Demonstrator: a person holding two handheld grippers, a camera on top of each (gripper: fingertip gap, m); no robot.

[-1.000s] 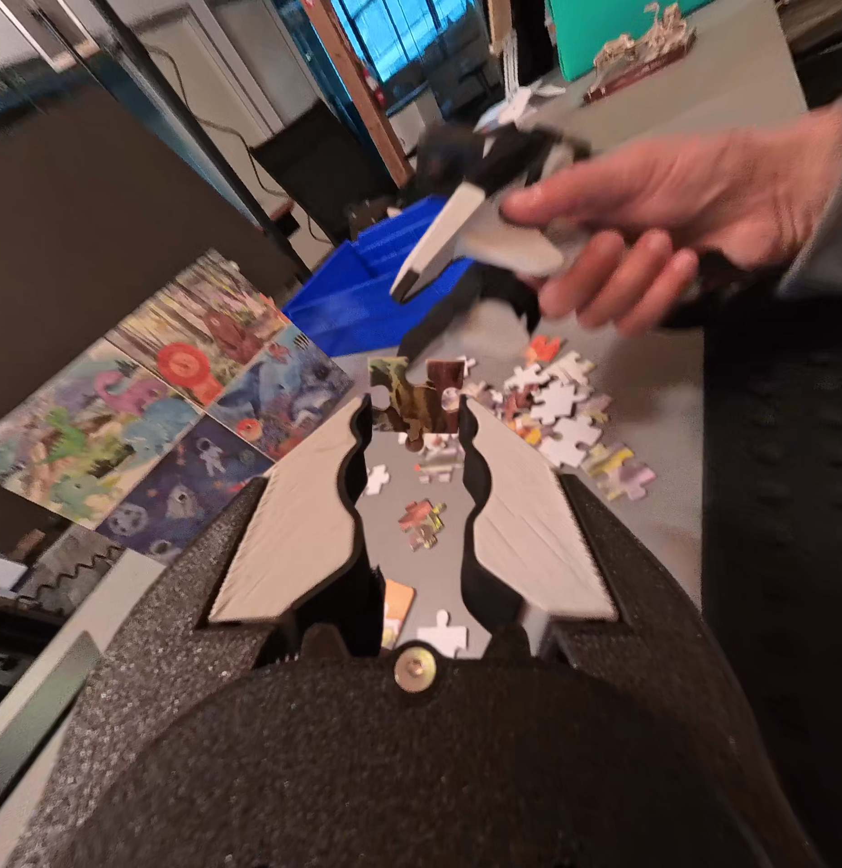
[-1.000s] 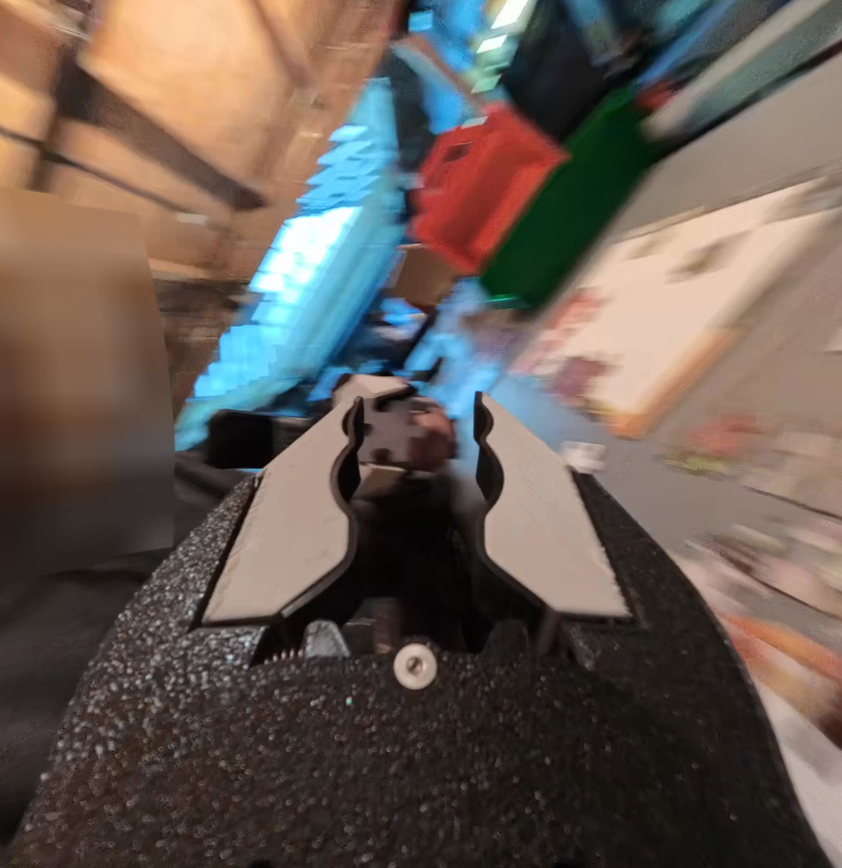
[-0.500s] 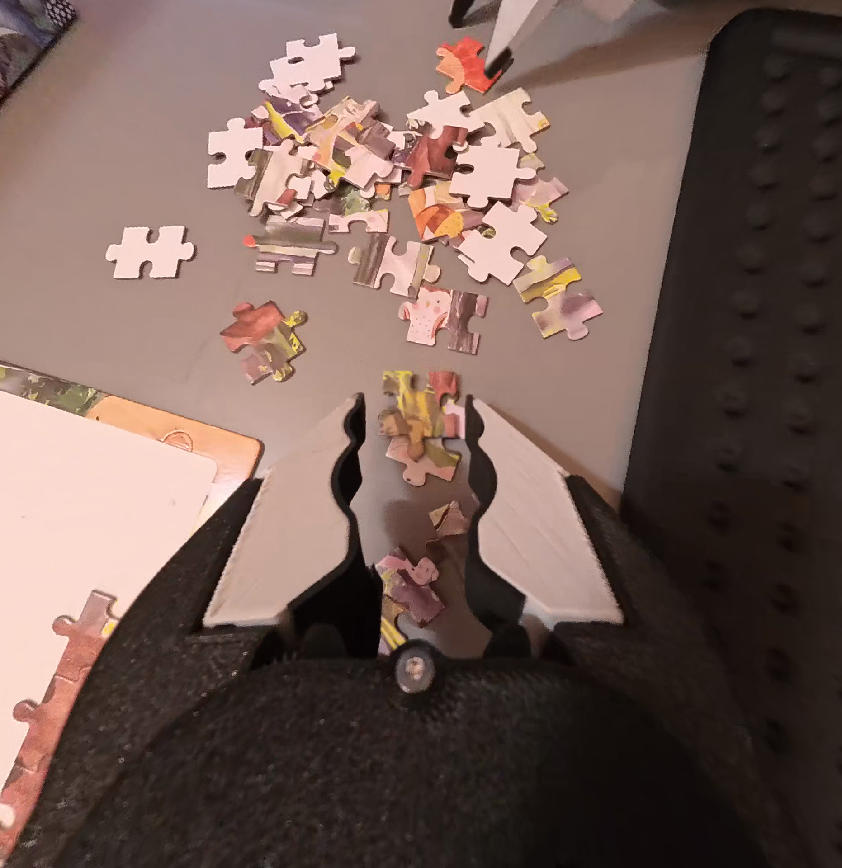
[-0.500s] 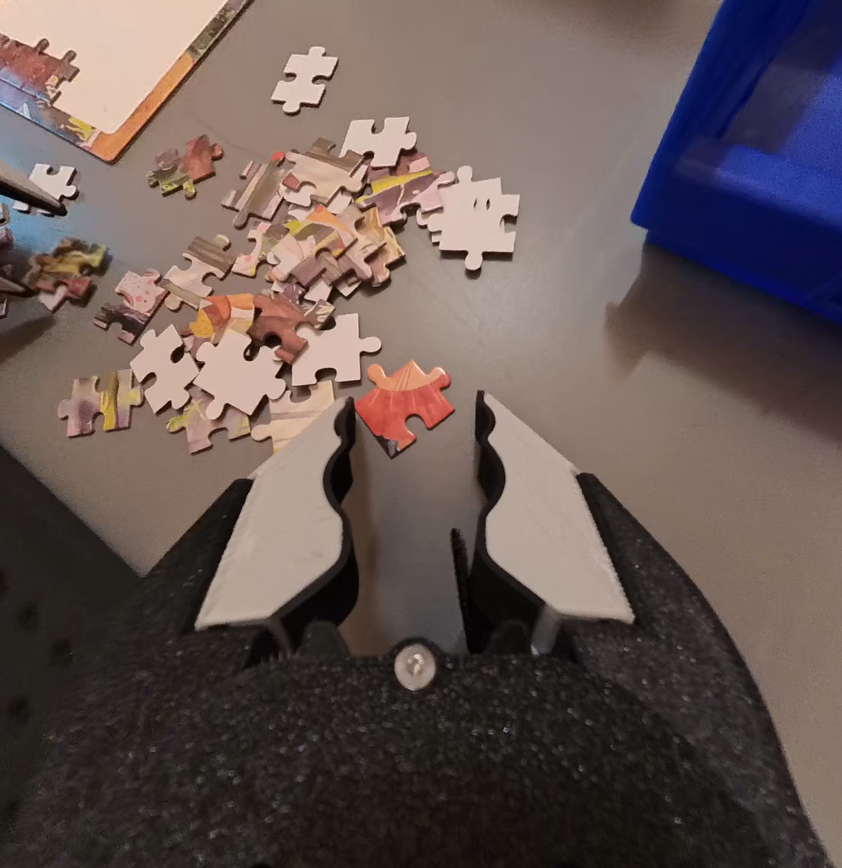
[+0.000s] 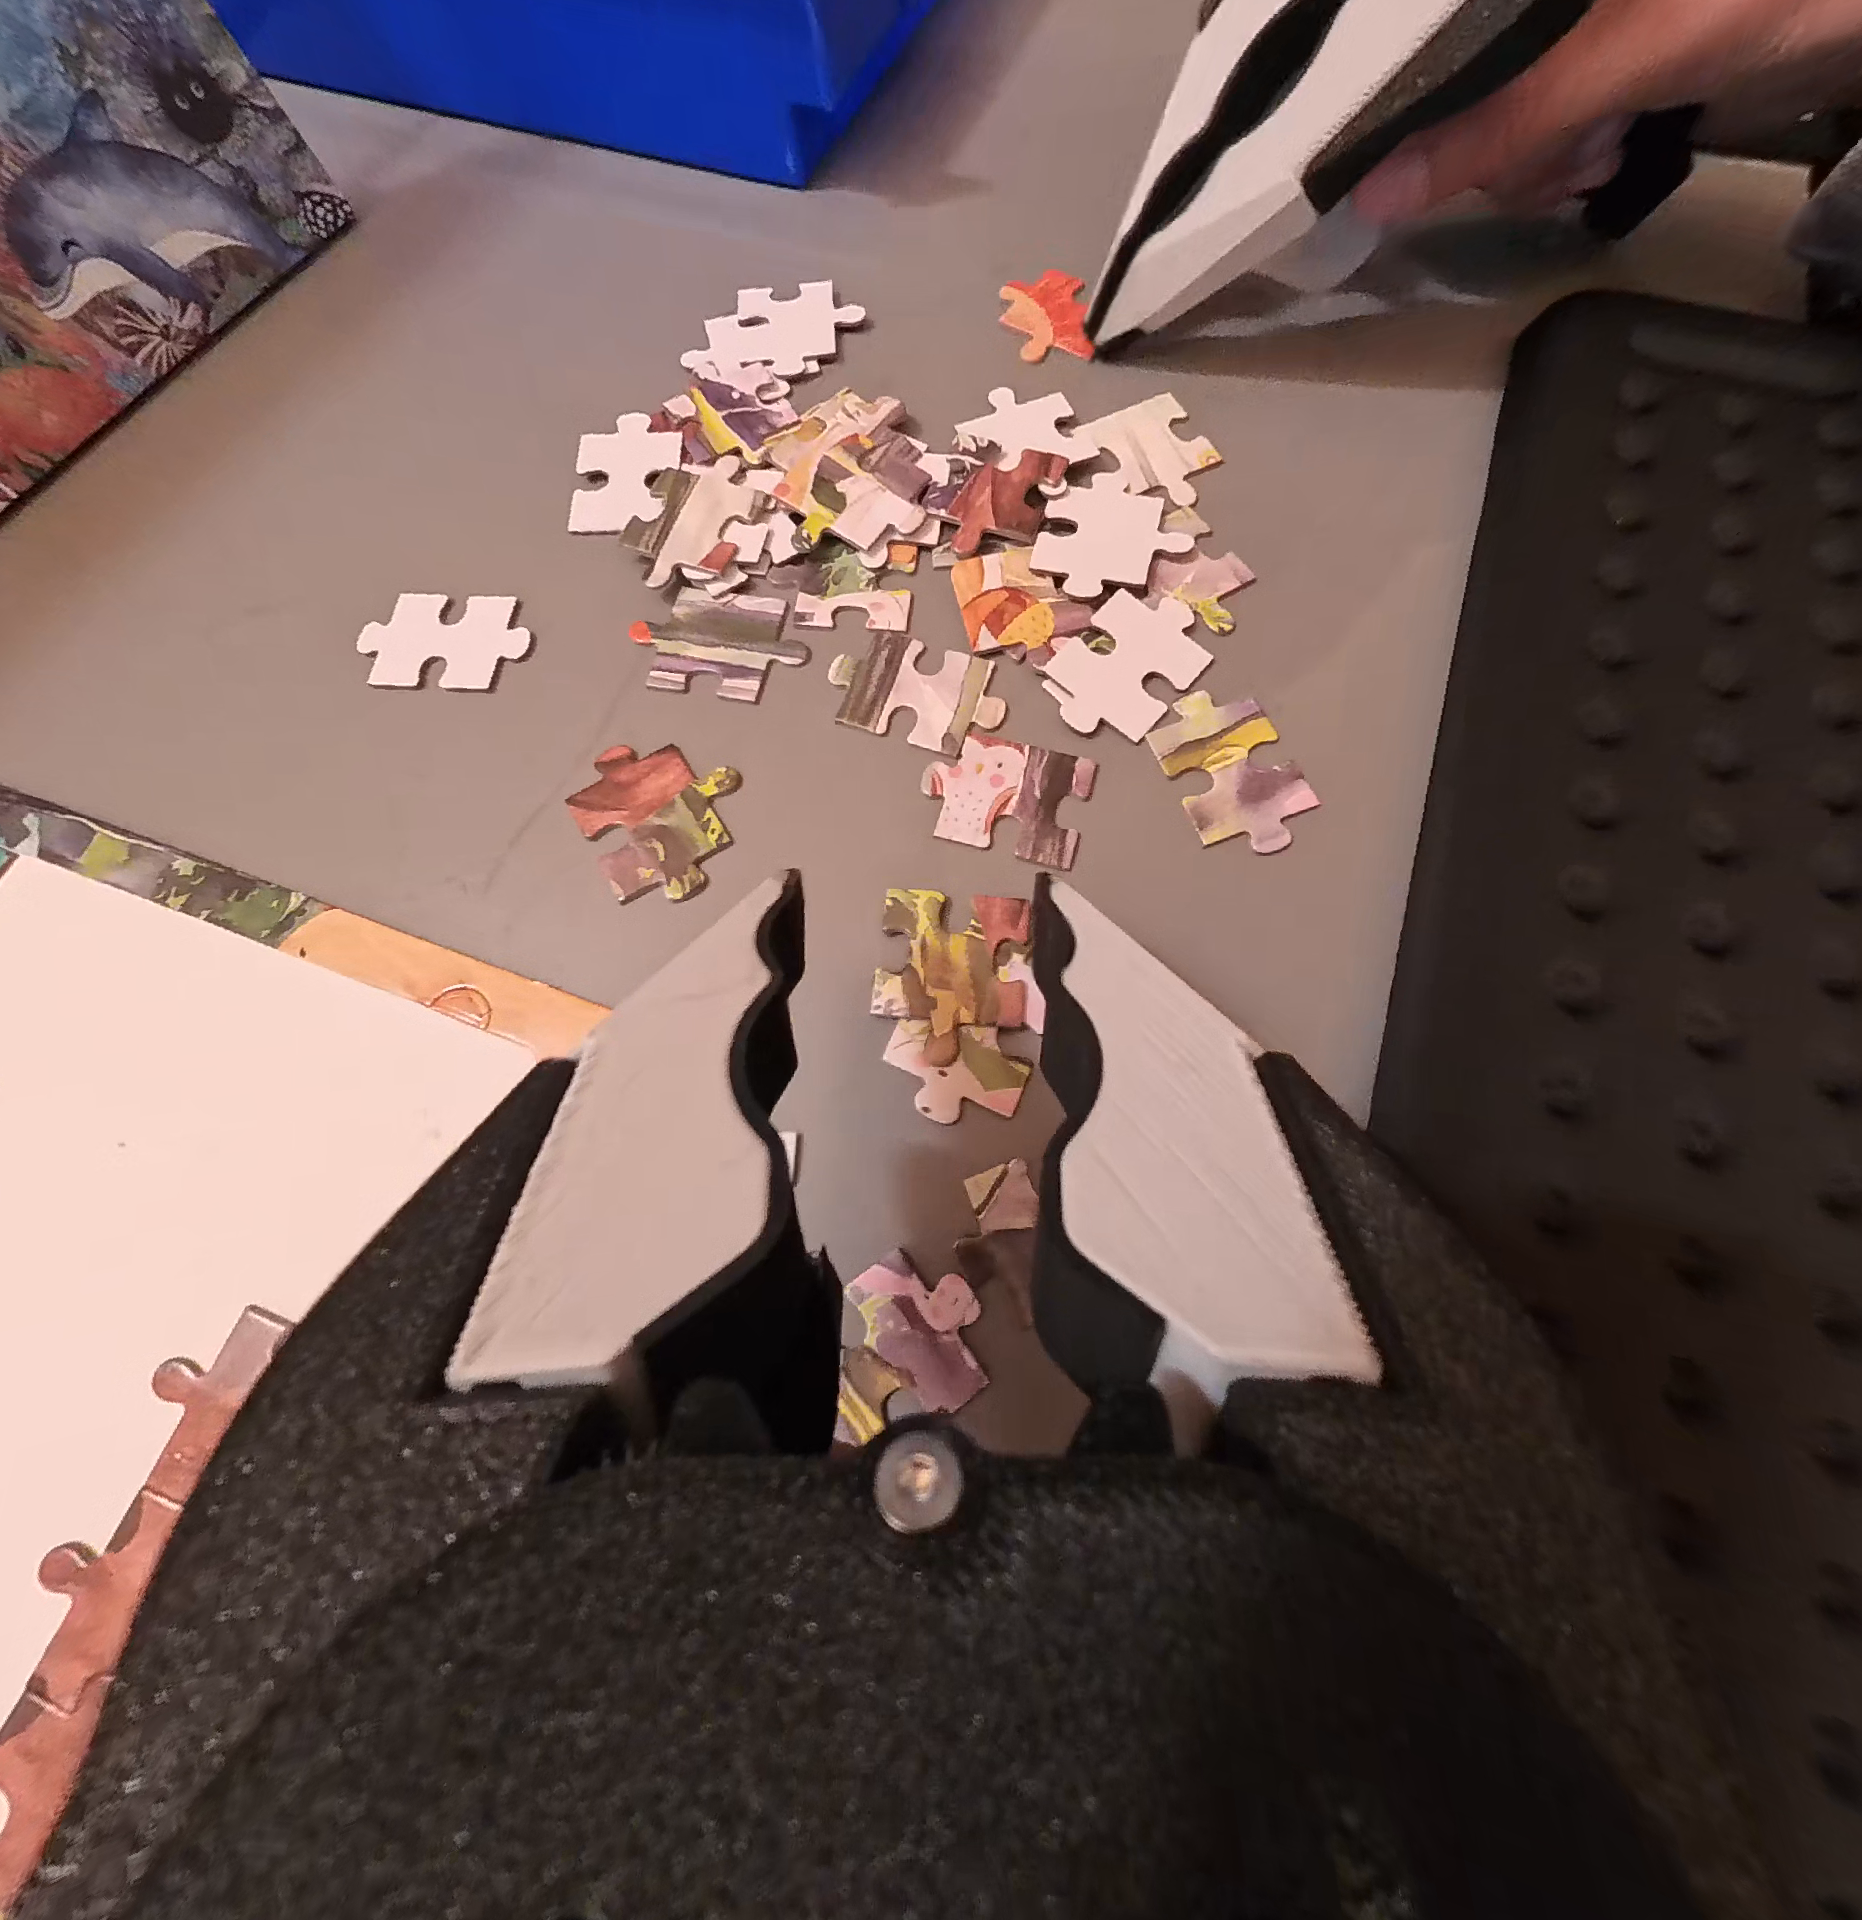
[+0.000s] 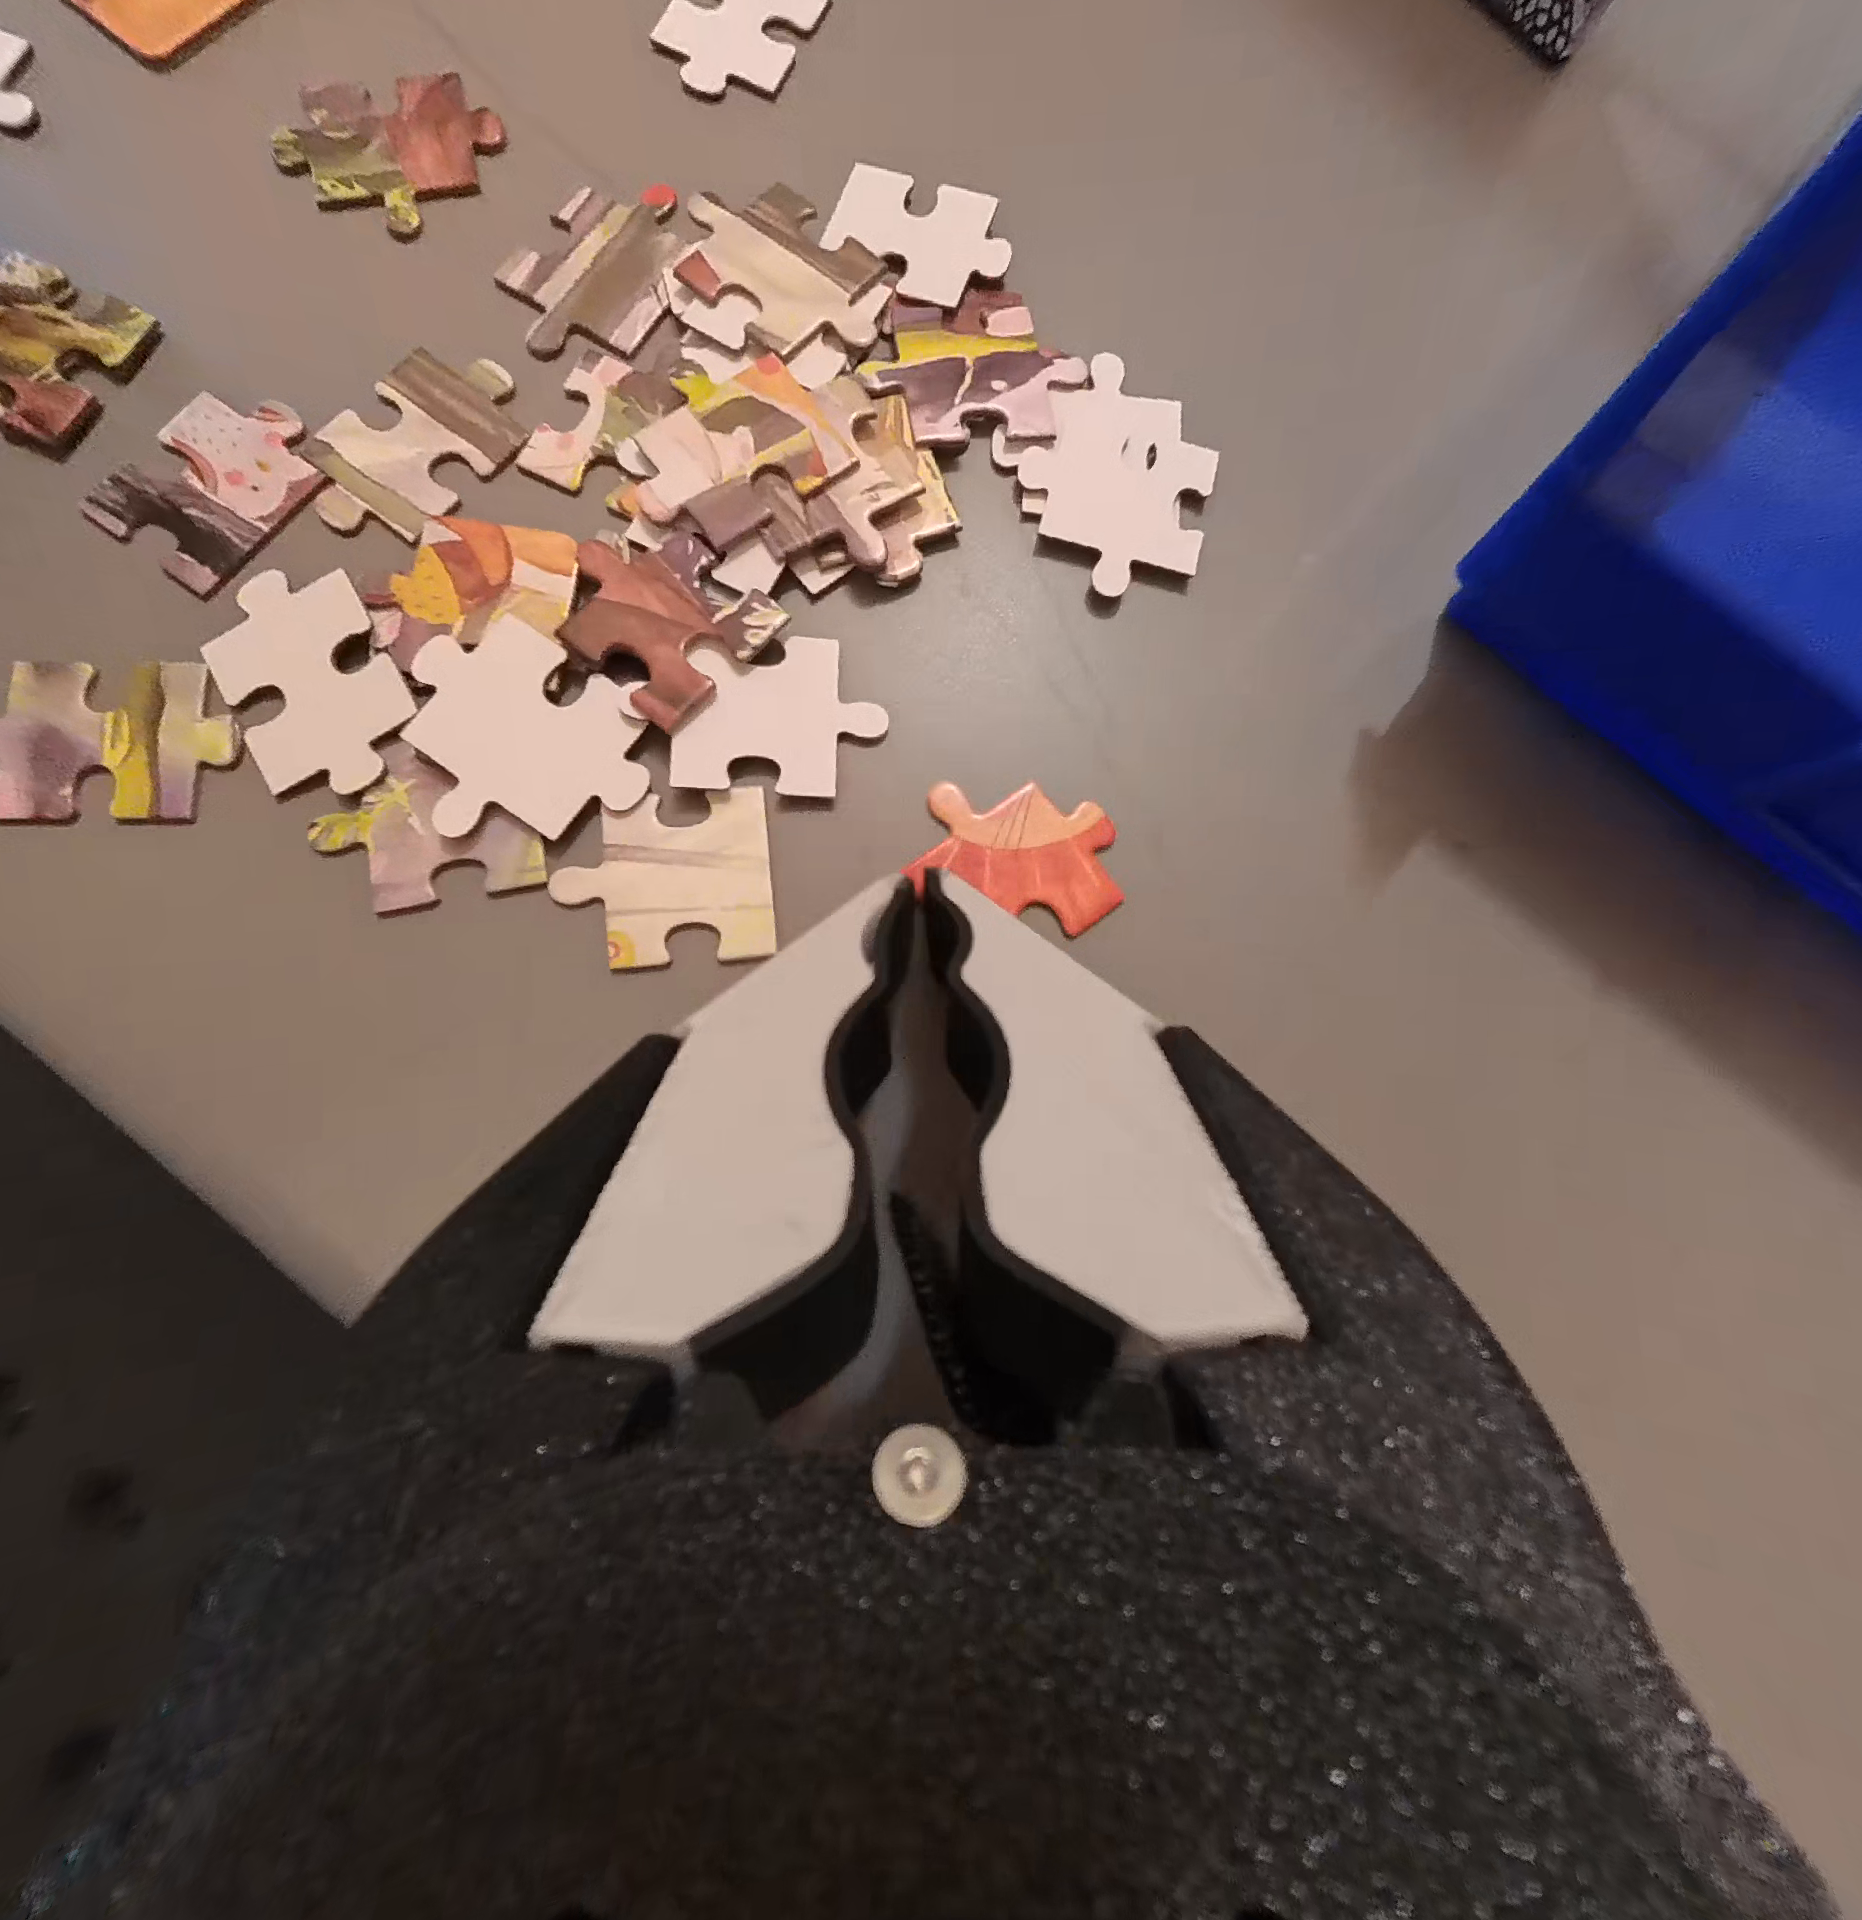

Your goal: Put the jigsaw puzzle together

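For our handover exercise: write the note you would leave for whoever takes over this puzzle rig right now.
Right gripper: shut on the corner of the flat orange-red cardboard puzzle piece, not visibly lifted.
Left gripper: open, empty, low over a yellow-brown joined cluster of pieces.
Loose pile of pieces on the grey table, many face down.
Done: part of the border on the white puzzle tray.
Left: nearly all.

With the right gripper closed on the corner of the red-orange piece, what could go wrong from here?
1. The right gripper pinches only one corner of the red-orange piece, which otherwise lies flat on the table. On lifting, it may swing or slip out.
2. The loose pile lies close beside it; a sideways drag could push the nearest pieces.
3. The left gripper hangs open over a small joined cluster; lowering carelessly might separate it.
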